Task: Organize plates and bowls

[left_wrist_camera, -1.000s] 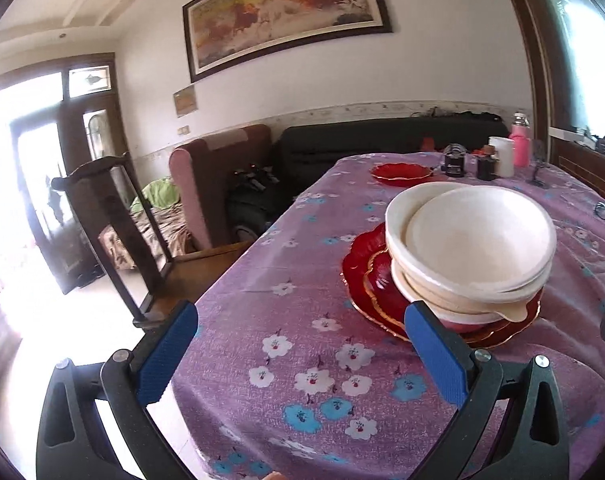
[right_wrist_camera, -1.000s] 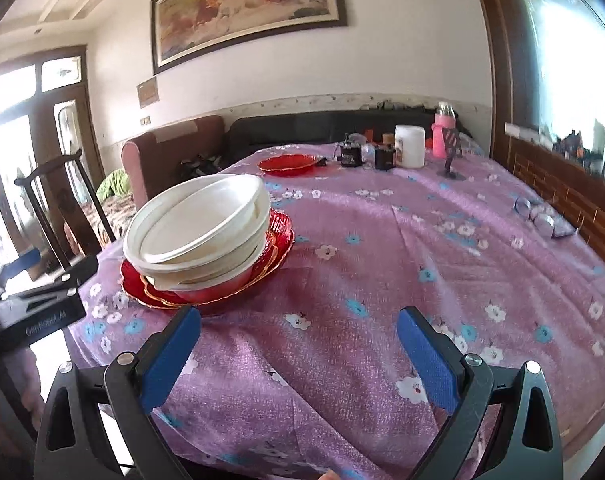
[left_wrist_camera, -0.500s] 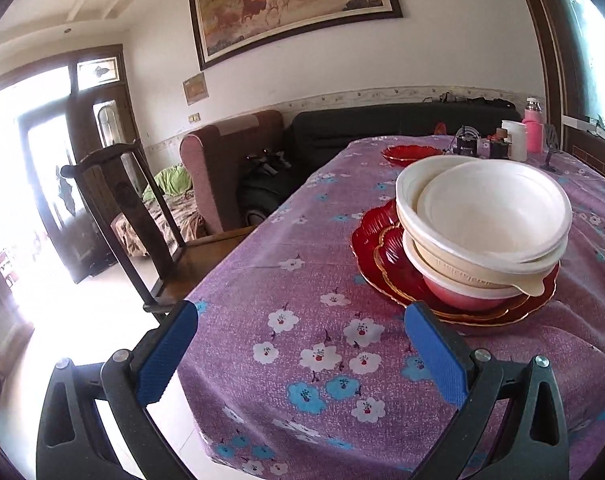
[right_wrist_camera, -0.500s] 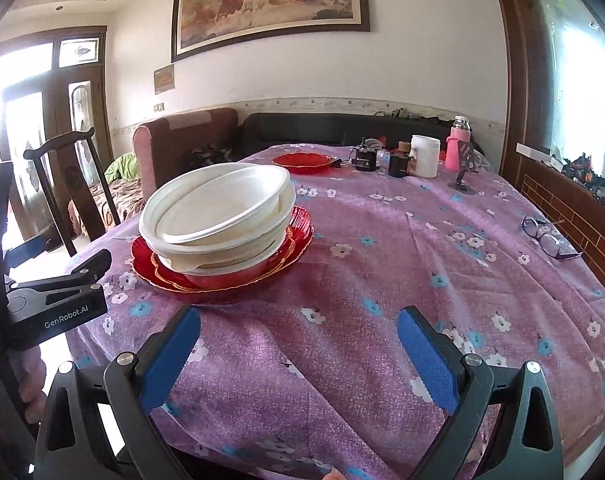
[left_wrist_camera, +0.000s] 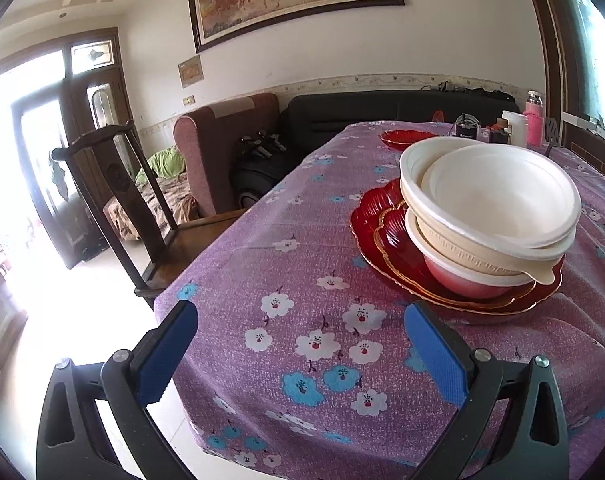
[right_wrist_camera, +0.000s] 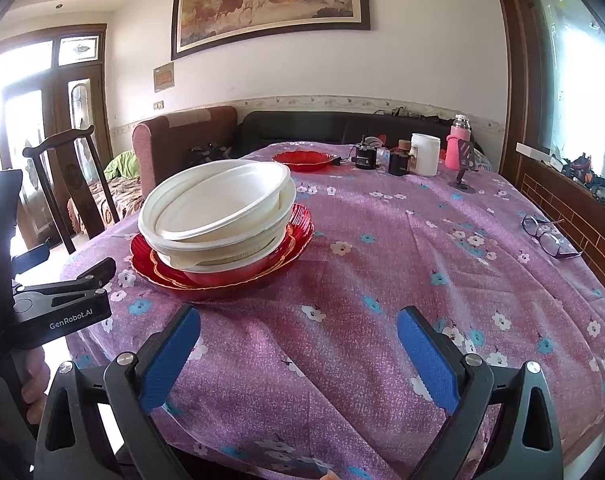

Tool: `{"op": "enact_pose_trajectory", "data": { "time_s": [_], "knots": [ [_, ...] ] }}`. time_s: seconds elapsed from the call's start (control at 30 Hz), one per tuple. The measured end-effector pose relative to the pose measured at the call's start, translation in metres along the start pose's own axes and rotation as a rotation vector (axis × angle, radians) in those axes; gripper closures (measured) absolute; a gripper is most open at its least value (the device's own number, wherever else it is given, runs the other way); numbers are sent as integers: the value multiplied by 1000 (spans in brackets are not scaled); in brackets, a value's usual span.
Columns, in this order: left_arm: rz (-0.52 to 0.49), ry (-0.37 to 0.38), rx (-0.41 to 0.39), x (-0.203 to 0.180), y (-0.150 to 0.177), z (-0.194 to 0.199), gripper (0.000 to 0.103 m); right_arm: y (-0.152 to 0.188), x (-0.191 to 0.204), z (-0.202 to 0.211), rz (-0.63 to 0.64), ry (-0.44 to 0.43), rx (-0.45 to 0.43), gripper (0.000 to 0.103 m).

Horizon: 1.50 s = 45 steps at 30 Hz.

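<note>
A stack of white and cream bowls (left_wrist_camera: 490, 208) (right_wrist_camera: 218, 210) sits in a pink-red bowl (left_wrist_camera: 462, 280) on red gold-rimmed plates (left_wrist_camera: 386, 240) (right_wrist_camera: 298, 232) near the table's front left corner. Another red plate (left_wrist_camera: 406, 138) (right_wrist_camera: 304, 159) lies alone at the far end. My left gripper (left_wrist_camera: 302, 348) is open over the table corner, short of the stack and to its left. My right gripper (right_wrist_camera: 298, 348) is open over the front edge, right of the stack, nothing between its fingers. The left gripper's body shows at the left edge of the right wrist view.
The purple flowered tablecloth (right_wrist_camera: 382, 240) covers the table. Far end: a white jar (right_wrist_camera: 425, 154), a pink bottle (right_wrist_camera: 458, 146), dark small items (right_wrist_camera: 366, 156). Glasses (right_wrist_camera: 546, 236) lie at the right edge. A dark wooden chair (left_wrist_camera: 122, 184) stands left of the table; sofas behind.
Both grippers have drawn back and dropped slightly, so the stack looks closer to eye level. Both stay open. The bowls and plates have not moved.
</note>
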<state>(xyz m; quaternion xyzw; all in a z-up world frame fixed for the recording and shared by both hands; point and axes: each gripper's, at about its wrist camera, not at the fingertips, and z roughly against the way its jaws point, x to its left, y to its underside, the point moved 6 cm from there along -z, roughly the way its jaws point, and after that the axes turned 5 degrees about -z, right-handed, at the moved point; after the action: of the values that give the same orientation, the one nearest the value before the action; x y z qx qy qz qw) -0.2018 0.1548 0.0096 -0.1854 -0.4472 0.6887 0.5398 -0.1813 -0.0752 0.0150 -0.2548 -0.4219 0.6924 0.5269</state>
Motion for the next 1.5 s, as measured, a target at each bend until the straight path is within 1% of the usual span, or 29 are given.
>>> {"op": "enact_pose_trajectory", "data": {
  "time_s": [0.53,0.6,0.63,0.7,0.77,0.83,0.87,0.9,0.93,0.97,1.0,1.07,1.1,1.13,1.17,1.2,1.23,1.3,1.33,1.37,1.4,1.43,1.5],
  "knots": [
    [-10,4,10,-4,3,-3,0,2,1,-2,-1,-4,8,3],
    [-12,14,13,-5,3,-3,0,2,1,-3,-6,-9,9,3],
    [-14,32,21,-6,4,-4,0,2,0,-4,-9,-18,13,3],
    [-16,69,53,-5,3,-9,0,-1,-6,-7,-43,-34,29,3],
    [-16,79,69,-1,1,-13,0,-9,-17,-15,-110,-83,72,3],
    [-39,91,75,4,-3,-16,0,-16,-27,-23,-166,-104,104,4],
    [-38,115,83,5,-4,-19,0,-20,-33,-28,-195,-108,119,6],
    [-22,161,102,7,-6,-21,0,-23,-35,-33,-213,-116,134,9],
    [6,204,125,10,-7,-25,0,-26,-38,-39,-228,-121,153,23],
    [32,239,146,12,-8,-29,0,-29,-41,-48,-245,-124,181,32],
    [39,248,184,15,-11,-37,0,-30,-41,-53,-253,-130,196,33],
    [20,229,234,17,-14,-48,0,-33,-43,-68,-278,-145,238,36],
    [16,239,267,19,-17,-55,0,-34,-44,-74,-299,-156,256,36],
    [26,258,284,20,-19,-59,0,-35,-44,-79,-315,-170,268,37],
    [42,281,313,22,-22,-65,1,-36,-45,-81,-326,-179,276,40],
    [46,297,318,24,-25,-68,8,-38,-45,-84,-335,-183,283,41],
    [42,298,321,24,-28,-70,11,-39,-45,-86,-339,-184,286,42],
    [43,289,338,26,-35,-80,25,-42,-47,-91,-354,-188,293,43],
    [53,303,365,27,-36,-87,31,-43,-47,-94,-362,-191,299,44],
    [69,320,386,28,-37,-93,43,-44,-47,-96,-372,-200,307,45],
    [85,351,410,28,-37,-99,48,-44,-47,-99,-381,-208,314,46],
    [95,379,427,27,-37,-103,50,-45,-47,-100,-386,-213,319,49],
    [88,407,448,24,-39,-108,57,-45,-47,-104,-397,-222,331,51]
  ]
}}
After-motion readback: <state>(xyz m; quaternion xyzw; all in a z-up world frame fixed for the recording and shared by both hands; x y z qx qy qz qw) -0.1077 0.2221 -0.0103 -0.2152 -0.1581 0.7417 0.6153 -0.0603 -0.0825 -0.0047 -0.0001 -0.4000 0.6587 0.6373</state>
